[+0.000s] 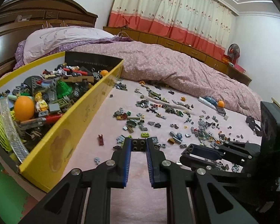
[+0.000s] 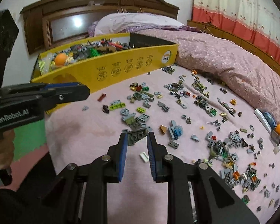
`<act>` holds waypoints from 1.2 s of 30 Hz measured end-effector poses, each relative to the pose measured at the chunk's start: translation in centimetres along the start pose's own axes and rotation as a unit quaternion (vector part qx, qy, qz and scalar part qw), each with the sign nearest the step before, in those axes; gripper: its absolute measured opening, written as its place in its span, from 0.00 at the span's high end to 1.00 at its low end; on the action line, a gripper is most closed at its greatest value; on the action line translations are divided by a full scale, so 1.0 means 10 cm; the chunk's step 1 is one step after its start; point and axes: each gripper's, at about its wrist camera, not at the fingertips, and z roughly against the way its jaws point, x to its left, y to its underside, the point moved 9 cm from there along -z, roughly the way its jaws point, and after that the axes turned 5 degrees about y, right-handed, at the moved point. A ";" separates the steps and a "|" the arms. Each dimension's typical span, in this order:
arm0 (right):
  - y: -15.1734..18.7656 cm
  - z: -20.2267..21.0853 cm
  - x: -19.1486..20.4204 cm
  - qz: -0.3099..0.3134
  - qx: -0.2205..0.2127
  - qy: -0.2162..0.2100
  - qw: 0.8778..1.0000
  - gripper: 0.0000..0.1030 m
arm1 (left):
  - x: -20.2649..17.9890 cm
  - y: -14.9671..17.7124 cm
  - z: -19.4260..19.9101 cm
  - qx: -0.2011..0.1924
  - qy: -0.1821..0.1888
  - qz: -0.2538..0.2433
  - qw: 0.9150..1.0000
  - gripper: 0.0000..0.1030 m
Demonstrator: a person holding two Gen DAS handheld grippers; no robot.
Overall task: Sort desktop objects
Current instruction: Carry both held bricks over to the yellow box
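L hand-held gripper pinching dark brick, R hand-held gripper pinching grey brick, yellow box nearby

Pink bed sheet under scattered bricks, yellow box, quilt.

Evenly lit indoor scene, moderately bright, soft and diffuse. Glare spot on the glossy headboard panel, repeated at the left edge in the left wrist view. Faint shadows only. Strong fisheye bending toward dark rounded corners. Slight blur on the near gripper fingers; mild colour noise throughout.
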 end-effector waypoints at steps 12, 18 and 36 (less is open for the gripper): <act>-0.27 0.10 0.39 -0.004 -0.026 -0.032 0.999 0.78 | 0.43 -0.17 0.41 -0.039 -0.051 0.015 0.998 0.85; -0.46 0.07 0.60 -0.006 -0.035 -0.047 0.998 0.78 | 0.80 -0.17 0.60 -0.049 -0.083 0.042 0.994 0.85; -1.05 -0.11 1.32 -0.018 -0.037 -0.120 0.992 0.78 | 2.07 -0.43 1.00 -0.077 -0.218 0.098 0.968 0.85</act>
